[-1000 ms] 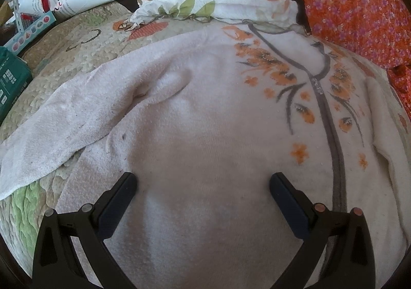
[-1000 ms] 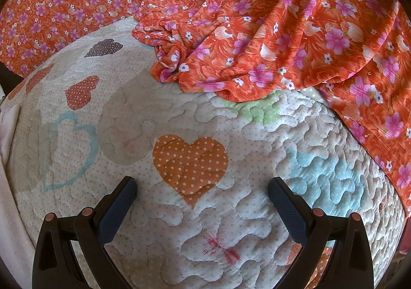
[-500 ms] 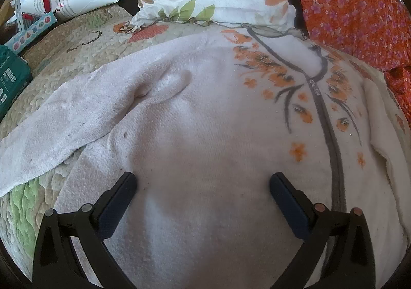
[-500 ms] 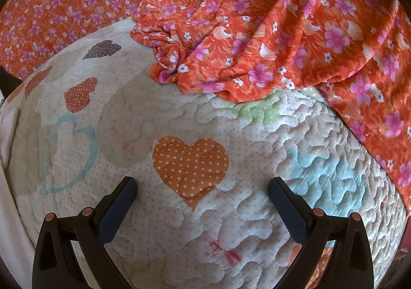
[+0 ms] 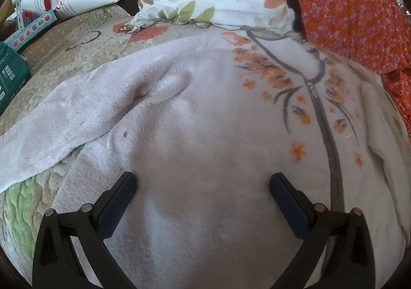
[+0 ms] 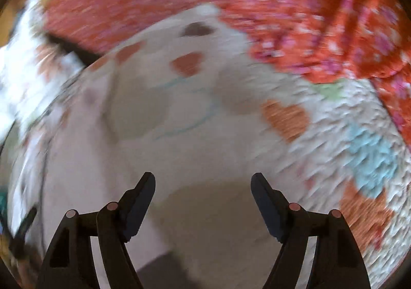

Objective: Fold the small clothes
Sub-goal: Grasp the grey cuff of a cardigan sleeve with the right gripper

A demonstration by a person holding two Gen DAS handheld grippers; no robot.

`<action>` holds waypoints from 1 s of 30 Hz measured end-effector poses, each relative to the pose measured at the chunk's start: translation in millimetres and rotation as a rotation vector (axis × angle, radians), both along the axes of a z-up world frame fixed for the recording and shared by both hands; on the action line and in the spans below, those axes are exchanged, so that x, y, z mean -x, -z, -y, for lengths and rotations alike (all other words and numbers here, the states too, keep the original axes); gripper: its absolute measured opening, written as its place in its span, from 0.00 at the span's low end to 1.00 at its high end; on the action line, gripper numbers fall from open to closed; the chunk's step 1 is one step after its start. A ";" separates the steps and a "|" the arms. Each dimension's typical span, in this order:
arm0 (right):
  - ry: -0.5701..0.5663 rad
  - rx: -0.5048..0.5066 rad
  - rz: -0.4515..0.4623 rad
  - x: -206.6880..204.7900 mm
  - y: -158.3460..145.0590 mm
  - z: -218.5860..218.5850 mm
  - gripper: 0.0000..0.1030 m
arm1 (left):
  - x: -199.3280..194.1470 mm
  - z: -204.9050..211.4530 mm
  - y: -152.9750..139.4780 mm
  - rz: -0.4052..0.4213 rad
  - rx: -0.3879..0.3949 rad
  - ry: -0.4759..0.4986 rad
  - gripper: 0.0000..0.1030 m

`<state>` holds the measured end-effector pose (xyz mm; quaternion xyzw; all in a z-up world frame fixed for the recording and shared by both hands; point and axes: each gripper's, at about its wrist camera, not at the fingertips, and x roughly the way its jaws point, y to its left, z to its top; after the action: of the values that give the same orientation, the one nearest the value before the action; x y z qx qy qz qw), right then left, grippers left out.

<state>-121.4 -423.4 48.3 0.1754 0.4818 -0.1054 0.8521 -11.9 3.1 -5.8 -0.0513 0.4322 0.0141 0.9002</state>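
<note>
Cream-white knitted sweater with orange blossoms and grey branch print lies spread flat, front up, on the bed. Neckline at far side. Left sleeve stretches out to near left; right sleeve hangs along its right edge. Slightly wrinkled, unfolded.

Soft daylight is cast evenly in the sharp left wrist view; the right wrist view is heavily motion-blurred, with edges bent by fisheye distortion.
</note>
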 end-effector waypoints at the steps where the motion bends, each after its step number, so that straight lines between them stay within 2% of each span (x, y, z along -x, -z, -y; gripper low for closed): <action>1: -0.027 -0.017 -0.005 3.9 2.0 -6.8 0.79 | 0.1 -0.1 0.2 -0.001 -0.001 0.000 1.00; 5: -0.031 -0.034 -0.098 19.6 29.0 -22.9 0.79 | 2.6 -1.2 0.8 -0.001 -0.002 0.008 1.00; 8: -0.054 0.035 -0.109 22.1 30.5 -38.5 0.81 | 4.5 -3.8 1.0 -0.002 0.015 0.020 1.00; 12: -0.104 0.099 -0.137 24.9 30.8 -60.8 0.78 | 2.1 6.3 1.2 -0.012 -0.043 0.013 1.00; 14: -0.151 0.077 -0.129 29.4 29.8 -75.6 0.72 | 1.0 8.0 1.2 -0.015 -0.051 0.007 1.00; 17: -0.170 0.111 -0.132 32.7 29.0 -85.3 0.65 | 0.7 6.9 1.1 -0.015 -0.047 0.006 1.00; 21: -0.165 0.024 -0.127 27.7 27.7 -79.2 0.54 | -0.3 6.1 1.3 -0.016 -0.041 0.006 1.00; 24: -0.155 -0.026 -0.119 28.7 26.7 -75.2 0.35 | -0.4 5.8 1.4 -0.017 -0.040 0.006 1.00; 26: -0.145 -0.056 -0.111 29.3 25.2 -72.3 0.09 | -0.8 5.5 1.5 -0.018 -0.035 0.005 1.00; 30: -0.108 -0.098 -0.060 33.8 11.1 -64.6 0.08 | -3.0 5.9 1.3 -0.020 -0.041 0.004 1.00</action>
<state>-155.2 -358.8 37.2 0.1873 0.5205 -0.0406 0.8321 -8.8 -2.8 -7.1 -0.0320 0.4410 0.0216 0.8967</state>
